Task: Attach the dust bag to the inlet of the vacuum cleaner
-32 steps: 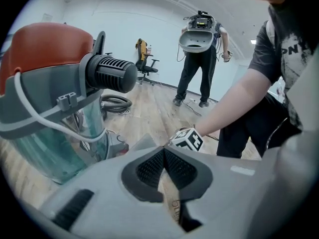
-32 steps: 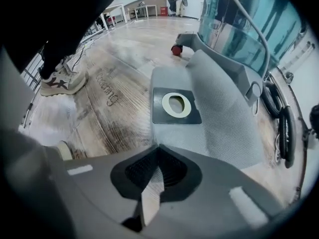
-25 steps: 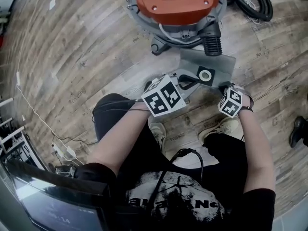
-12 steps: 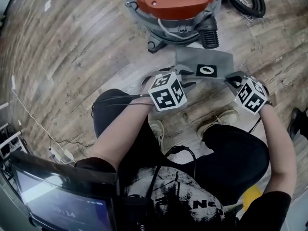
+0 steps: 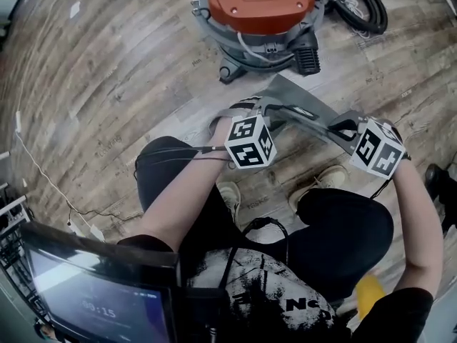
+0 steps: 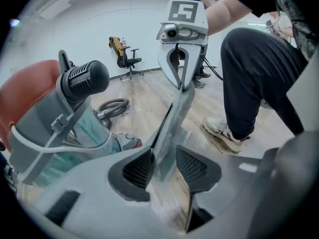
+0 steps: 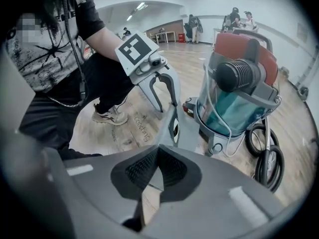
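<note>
One vacuum cleaner (image 5: 260, 9) and one coiled hose (image 5: 380, 11) stood beyond one dust bag (image 5: 296, 98); right tongs (image 7: 158, 171) clamped it, left tongs (image 6: 164, 166) had just been opening around it.

The bag (image 5: 298, 100) (grey, flat, with a ringed hole) is held raised and tilted near the vacuum (image 5: 257, 6), which is stood upright, red-topped, its black ribbed port (image 5: 307, 54) turned toward the bag.

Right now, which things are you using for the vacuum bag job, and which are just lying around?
For the job: dust bag, vacuum cleaner, its inlet.
Just lying about: coiled hose, screen, office chair.
</note>
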{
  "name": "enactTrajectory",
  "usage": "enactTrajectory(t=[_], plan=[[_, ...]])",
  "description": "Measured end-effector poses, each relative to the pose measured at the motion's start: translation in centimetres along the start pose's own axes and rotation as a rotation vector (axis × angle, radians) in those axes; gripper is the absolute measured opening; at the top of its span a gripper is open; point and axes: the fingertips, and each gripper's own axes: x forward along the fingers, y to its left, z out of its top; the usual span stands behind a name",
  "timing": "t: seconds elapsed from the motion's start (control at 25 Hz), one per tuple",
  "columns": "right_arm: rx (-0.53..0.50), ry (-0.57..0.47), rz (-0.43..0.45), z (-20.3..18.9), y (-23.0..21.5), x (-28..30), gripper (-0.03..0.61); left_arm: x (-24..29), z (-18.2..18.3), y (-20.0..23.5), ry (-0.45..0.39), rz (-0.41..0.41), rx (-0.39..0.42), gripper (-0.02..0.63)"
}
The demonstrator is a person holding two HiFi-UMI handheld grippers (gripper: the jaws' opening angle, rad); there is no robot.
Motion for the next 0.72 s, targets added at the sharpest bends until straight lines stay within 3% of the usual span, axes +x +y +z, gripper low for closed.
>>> enactTrajectory(t=[0.32, 0.44, 0.48, 0.72], plan=[[-0.018, -0.011, 0.019, 0.6, 1.7, -0.8, 0.008, 0.4, -0.1, -0.8, 0.039, -0.002, 0.110, 0.166], [-0.031, -0.003, -0.007, 0.7, 1.5, -1.0, 0.006, 0.0, 0.8, -0.9, 0.022, 0.013, 0.166, 0.046], [-0.028, -0.002, -0.022, 0.6, 1.1, -1.0, 0.008, 0.0, 0.9, -1.0, 0.023, 0.014, 0.174, 0.037], [0.002, -0.050, -0.148, 2.0, -2.0, -2.5, 0.025, -1.2, 1.1, 0.5, 0.048, 0.002, 0.068, 0.028]])
